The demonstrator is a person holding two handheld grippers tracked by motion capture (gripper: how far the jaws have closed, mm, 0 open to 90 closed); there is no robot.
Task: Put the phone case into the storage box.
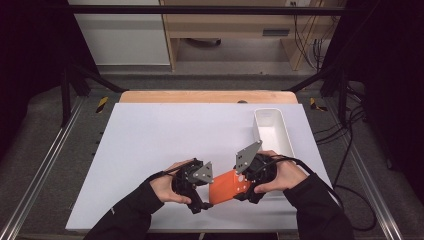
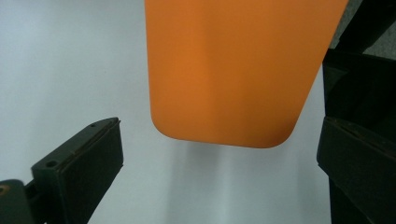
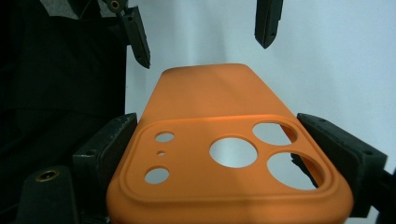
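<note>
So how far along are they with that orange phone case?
Picked up already: the right gripper clamps the orange phone case at its camera end, above the table. In hand: the left gripper, fingers open, lines up with its free end. Left: gripping it; the white bin waits nearby.

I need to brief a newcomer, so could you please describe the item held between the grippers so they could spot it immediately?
On the white table, look near its front edge, left of the white bin. The orange phone case sits clamped in the right gripper. Its bright orange colour and round camera cutouts set it apart.

Black long sleeves; black left gripper (image 1: pixel 200 202) and right gripper (image 1: pixel 239 192), grey three-cornered plates, black trailing cables.
</note>
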